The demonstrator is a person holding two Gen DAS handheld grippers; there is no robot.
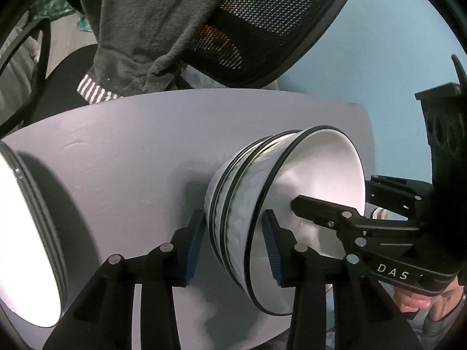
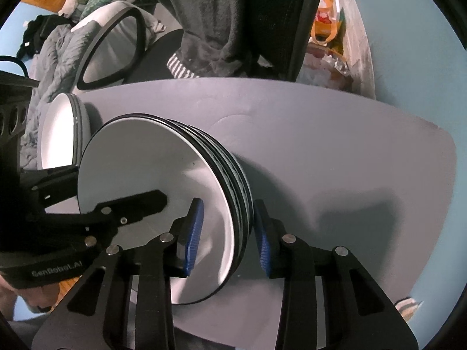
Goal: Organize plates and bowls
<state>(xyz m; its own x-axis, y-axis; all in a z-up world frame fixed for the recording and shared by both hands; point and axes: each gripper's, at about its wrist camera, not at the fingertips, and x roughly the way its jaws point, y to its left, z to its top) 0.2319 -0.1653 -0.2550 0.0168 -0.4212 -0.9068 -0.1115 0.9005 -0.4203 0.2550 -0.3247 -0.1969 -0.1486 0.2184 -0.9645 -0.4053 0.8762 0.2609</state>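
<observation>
On the table (image 1: 116, 151) stands a stack of bowls (image 1: 233, 204), and the left claw (image 1: 233, 245) has the rim of the stack between its two fingers, one inside and one outside. The right claw (image 2: 227, 236) straddles the opposite rim of the same stack (image 2: 163, 180). To the left of the stack, near the table edge, lies a pile of plates (image 2: 61, 134). Behind the table stands a chair (image 1: 262, 29) with a cloth (image 1: 151, 29) hanging over its back.

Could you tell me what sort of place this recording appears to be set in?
Probably a bedroom or home workspace: a mesh office chair draped with a grey towel stands behind the small table, and rumpled bedding lies beyond.
</observation>
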